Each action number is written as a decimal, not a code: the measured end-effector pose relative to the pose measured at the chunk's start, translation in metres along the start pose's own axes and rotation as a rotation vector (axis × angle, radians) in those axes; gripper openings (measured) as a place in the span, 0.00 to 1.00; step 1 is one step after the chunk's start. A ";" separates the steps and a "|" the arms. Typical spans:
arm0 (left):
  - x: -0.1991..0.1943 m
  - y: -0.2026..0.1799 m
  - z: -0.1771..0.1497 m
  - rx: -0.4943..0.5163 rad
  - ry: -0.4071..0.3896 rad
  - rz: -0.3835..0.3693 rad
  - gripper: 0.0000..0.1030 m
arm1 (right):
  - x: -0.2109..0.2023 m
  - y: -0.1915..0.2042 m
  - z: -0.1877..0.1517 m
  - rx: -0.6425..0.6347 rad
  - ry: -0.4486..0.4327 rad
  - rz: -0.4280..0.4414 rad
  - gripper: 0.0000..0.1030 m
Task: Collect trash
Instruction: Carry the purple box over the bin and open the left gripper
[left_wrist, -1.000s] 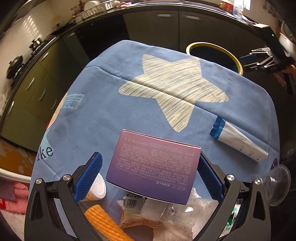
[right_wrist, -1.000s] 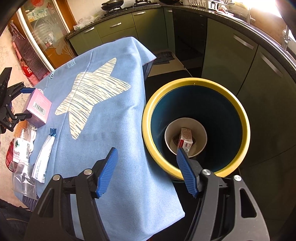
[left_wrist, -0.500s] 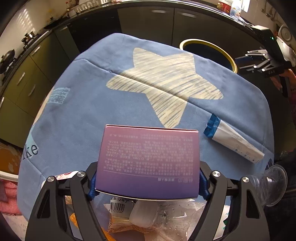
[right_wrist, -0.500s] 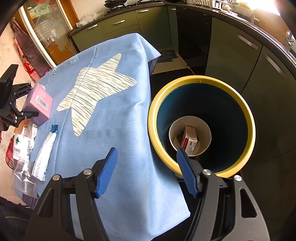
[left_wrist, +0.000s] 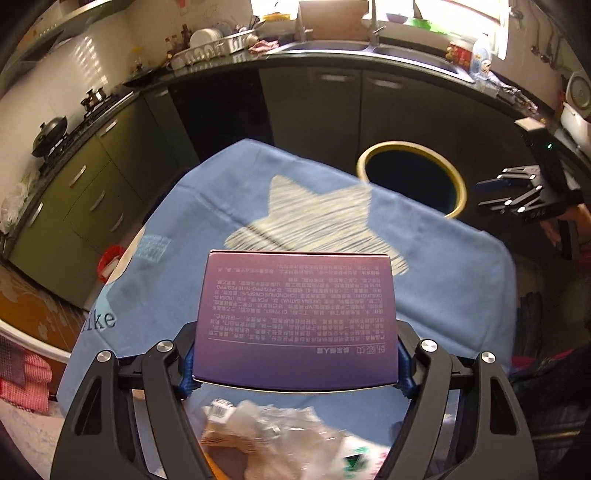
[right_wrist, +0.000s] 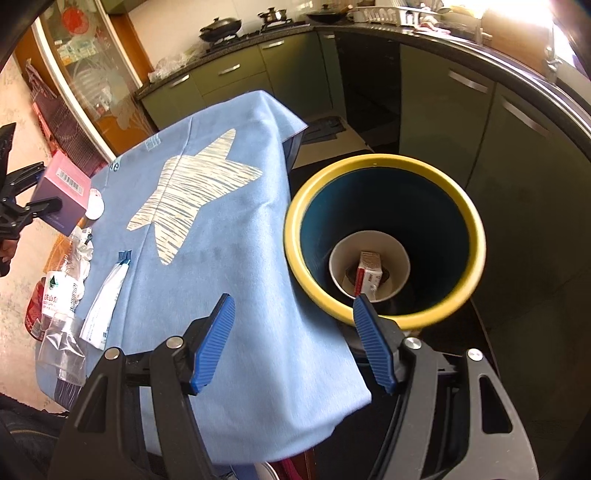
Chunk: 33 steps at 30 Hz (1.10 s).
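Note:
My left gripper (left_wrist: 295, 369) is shut on a purple box (left_wrist: 299, 314) and holds it above the near end of the blue star tablecloth (left_wrist: 443, 258); the box also shows at the left of the right wrist view (right_wrist: 62, 192). The yellow-rimmed bin (left_wrist: 412, 177) stands past the table's far right corner. My right gripper (right_wrist: 291, 339) is open and empty, over the table edge next to the bin (right_wrist: 384, 236), which holds a paper cup (right_wrist: 369, 269) with a small carton (right_wrist: 369, 273) in it.
A white tube (right_wrist: 105, 306), a plastic bottle (right_wrist: 59, 291), clear wrappers (right_wrist: 62, 350) and a white lid (right_wrist: 96, 206) lie at the table's near end. Crumpled wrappers (left_wrist: 266, 435) lie under the left gripper. Kitchen cabinets (right_wrist: 461, 122) ring the table.
My left gripper closed on the purple box and lifted it off the table, tilting up. The right gripper stayed open by the bin, shifting slightly.

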<state>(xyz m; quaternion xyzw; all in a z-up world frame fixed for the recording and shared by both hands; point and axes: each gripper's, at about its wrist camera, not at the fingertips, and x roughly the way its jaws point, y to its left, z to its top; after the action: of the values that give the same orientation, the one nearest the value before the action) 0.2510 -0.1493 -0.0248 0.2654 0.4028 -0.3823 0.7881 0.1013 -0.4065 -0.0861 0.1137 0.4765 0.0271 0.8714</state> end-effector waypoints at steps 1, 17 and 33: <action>-0.004 -0.009 0.006 0.008 -0.012 -0.015 0.74 | -0.006 -0.003 -0.004 0.008 -0.013 -0.005 0.62; 0.094 -0.163 0.159 0.111 0.026 -0.209 0.74 | -0.063 -0.071 -0.060 0.131 -0.107 -0.146 0.66; 0.186 -0.183 0.212 0.017 0.045 -0.160 0.83 | -0.050 -0.096 -0.064 0.180 -0.095 -0.118 0.68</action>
<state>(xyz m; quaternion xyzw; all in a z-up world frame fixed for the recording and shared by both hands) 0.2647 -0.4790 -0.0878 0.2474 0.4371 -0.4414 0.7436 0.0141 -0.4962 -0.0995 0.1644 0.4413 -0.0728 0.8792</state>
